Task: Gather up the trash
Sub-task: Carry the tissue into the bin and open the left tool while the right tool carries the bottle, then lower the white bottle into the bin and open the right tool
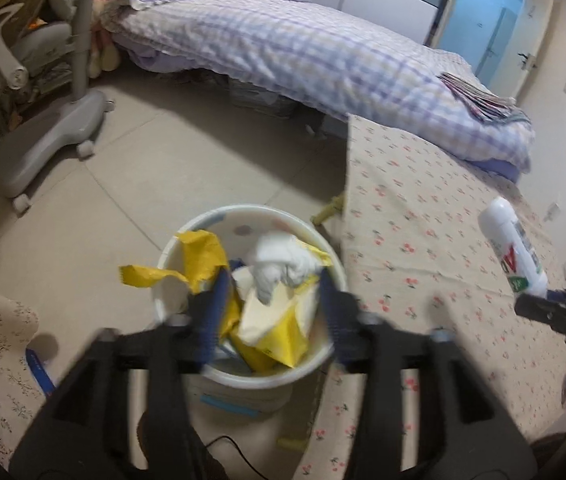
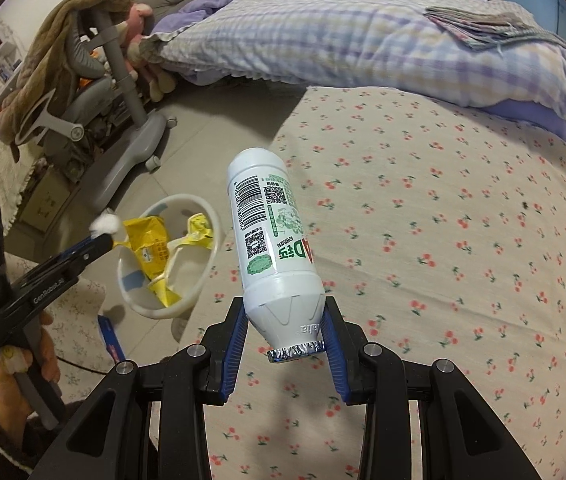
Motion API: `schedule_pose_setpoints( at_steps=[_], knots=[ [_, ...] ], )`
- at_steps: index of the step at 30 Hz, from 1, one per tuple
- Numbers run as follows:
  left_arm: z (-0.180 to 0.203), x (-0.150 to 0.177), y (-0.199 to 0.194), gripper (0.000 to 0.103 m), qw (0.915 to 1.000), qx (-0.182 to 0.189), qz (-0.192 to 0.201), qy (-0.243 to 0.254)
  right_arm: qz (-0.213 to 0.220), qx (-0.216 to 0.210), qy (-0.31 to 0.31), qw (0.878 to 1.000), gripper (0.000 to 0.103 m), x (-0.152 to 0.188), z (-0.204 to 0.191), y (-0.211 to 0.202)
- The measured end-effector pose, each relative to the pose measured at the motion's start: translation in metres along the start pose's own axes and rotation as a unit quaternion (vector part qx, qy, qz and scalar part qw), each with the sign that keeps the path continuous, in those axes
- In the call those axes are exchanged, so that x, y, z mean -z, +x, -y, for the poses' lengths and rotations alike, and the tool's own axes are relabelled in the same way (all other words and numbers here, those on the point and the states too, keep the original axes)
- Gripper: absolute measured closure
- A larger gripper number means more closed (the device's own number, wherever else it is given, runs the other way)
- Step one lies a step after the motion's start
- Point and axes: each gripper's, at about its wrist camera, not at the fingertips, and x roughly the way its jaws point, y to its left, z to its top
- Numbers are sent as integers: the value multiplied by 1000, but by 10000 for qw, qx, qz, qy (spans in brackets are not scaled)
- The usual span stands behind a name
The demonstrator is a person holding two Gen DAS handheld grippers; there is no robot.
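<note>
Two grippers: right gripper clamps white bottle by its neck end over floral tablecloth; left gripper hangs over white trash bin on floor, jaws apart, white tissue wad between them untouched, resting on yellow wrappers in bin

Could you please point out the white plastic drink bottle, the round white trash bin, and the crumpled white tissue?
White plastic drink bottle (image 2: 271, 240), right wrist view, on its printed label.
Round white trash bin (image 1: 325, 356), left wrist view, on its near rim.
Crumpled white tissue (image 1: 279, 266), left wrist view, on its middle.
</note>
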Motion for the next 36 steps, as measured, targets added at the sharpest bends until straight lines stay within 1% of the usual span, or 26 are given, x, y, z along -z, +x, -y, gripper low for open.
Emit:
schedule_pose_setpoints(
  at_steps=[1,3,4,7,11,14,19,27,31,34,35,36],
  knots=[
    [-2,0,0,33,10000,-69,0,-41,5,-9,-37,10000,65,0,-3,1],
    [-6,-1,-1,31,9998,-152,-45,-117,-2,-5,-103,9999,65,-1,-9,4],
    [-9,-1,-2,29,9996,-189,-85,-175,-14,-7,-136,9999,65,-1,-12,7],
    [-16,1,-6,16,9986,-420,-124,-279,-74,-15,-239,9997,65,-2,-22,16],
    [-24,5,-15,10,9966,-808,-48,-120,-165,-87,-324,9993,65,-5,-39,31],
    [-32,8,-20,9,9956,-931,-50,-81,-243,-167,-408,9987,65,-7,-54,42],
    [-52,14,-24,9,9950,-967,-148,-174,-398,-297,-528,9974,65,-9,-78,63],
    [-68,23,-26,8,9934,-1129,-186,-17,-561,-493,-531,9958,65,-15,-101,95],
    [-73,24,-28,8,9934,-1128,-194,-6,-506,-616,-510,9955,65,-20,-110,108],
    [-75,24,-29,8,9932,-1150,-163,24,-321,-751,-474,9955,64,-23,-114,113],
    [-75,24,-30,8,9932,-1153,-162,28,-302,-775,-445,9955,52,-24,-114,114],
    [-75,25,-30,8,9932,-1152,-164,31,-304,-770,-396,9958,34,-26,-114,115]
  ],
)
